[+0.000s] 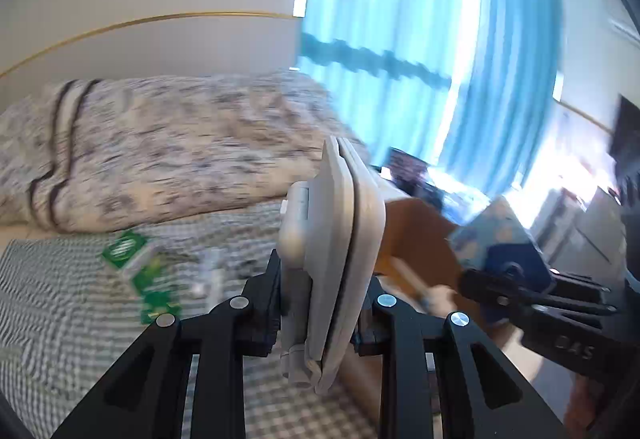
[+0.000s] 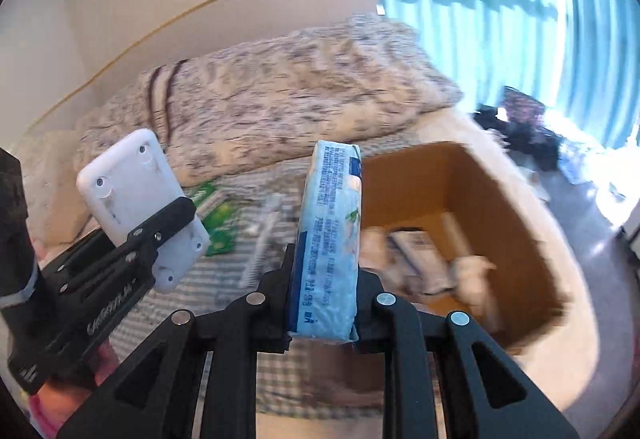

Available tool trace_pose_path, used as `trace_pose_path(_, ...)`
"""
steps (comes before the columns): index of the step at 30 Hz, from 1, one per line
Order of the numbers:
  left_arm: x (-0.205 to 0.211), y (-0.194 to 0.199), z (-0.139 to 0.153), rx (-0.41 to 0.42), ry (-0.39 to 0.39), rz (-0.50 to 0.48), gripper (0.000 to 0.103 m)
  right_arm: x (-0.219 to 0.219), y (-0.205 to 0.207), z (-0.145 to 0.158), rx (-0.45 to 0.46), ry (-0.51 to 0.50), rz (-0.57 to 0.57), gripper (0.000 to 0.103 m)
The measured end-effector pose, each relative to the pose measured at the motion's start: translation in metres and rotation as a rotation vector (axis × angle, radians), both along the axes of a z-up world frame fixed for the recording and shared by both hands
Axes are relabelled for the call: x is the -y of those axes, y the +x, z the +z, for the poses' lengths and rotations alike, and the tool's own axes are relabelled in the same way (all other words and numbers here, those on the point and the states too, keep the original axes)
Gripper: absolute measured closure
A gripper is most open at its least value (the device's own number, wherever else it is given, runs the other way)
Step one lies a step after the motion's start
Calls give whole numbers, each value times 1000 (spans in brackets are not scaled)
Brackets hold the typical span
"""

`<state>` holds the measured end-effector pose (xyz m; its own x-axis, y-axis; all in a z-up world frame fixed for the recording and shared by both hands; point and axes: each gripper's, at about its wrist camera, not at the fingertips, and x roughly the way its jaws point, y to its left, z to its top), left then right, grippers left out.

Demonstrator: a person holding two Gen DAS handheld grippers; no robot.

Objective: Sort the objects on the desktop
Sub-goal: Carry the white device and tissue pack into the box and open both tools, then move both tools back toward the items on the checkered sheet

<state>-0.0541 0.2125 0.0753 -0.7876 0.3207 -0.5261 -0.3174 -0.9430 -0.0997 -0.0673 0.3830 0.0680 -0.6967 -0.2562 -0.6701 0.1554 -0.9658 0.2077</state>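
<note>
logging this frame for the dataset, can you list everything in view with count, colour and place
flat white plastic case: one, white, clamped in the left gripper
pale blue tissue pack: one, blue and white, clamped in the right gripper
open brown cardboard box: one, brown, on the bed right of the right gripper, blurred whitish items inside
green packets: two or so, green, lying on the checked sheet
white comb: one, on the sheet beside the green packets
checked grey bedsheet: one, grey and white
mottled beige blanket: one, behind the sheet
blue curtains: blue, at the window
left gripper: black
right gripper: black
</note>
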Motion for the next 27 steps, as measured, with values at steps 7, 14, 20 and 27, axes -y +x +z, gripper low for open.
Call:
trace_pose_path(7,-74,-12,-44,126,-47,-130,77,-48,-21,-40,98,-43,-67,84)
trace_pose_path(14,-83,-8,-50,52,-96,-94,0,-64,-36,-48,71,-88,-113,56)
trace_pose_path(20,-72,-14,-48,50,-112,-59,0,-59,-35,-36,31,-108,-104,55)
trace_pose_path(27,-26,-18,-47,87,-119,57,0,-38,-20,-32,16,-136,-60,55)
